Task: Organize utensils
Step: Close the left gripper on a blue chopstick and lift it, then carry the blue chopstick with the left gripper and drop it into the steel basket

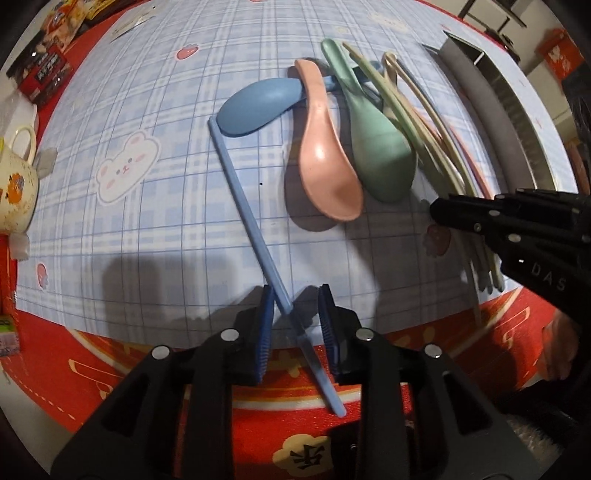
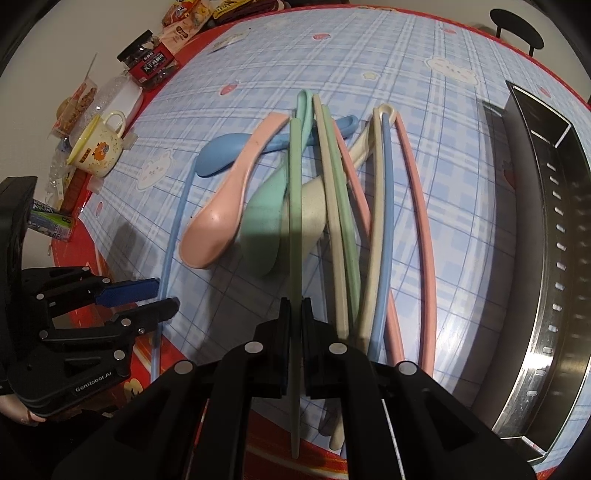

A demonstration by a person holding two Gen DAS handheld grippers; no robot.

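the green chopstick (image 2: 295,221) runs lengthwise away from the right gripper (image 2: 294,314), clamped tight between its pads above the spoon pile. the blue chopstick (image 1: 251,218) lies diagonally on the plaid mat (image 1: 147,221), passing between the left gripper (image 1: 297,314)'s parted pads, unclamped.

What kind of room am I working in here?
Probably a home dining or kitchen table: a checked bunny tablecloth, a yellow mug beside snack packets, and a steel cutlery tray.
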